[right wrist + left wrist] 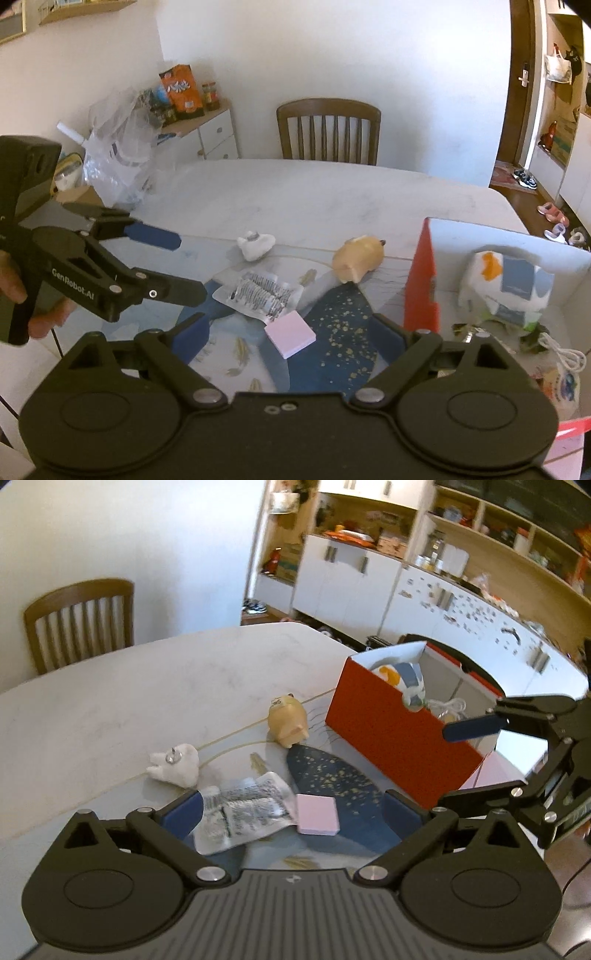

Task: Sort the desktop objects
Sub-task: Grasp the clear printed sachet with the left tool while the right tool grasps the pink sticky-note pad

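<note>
The right gripper fills the bottom of the frame, jaws wide, framing a pink pad on the patterned mat. Above it lies a foil blister pack. At left, the left gripper hovers with jaws apart. A red box stands at right.
</note>
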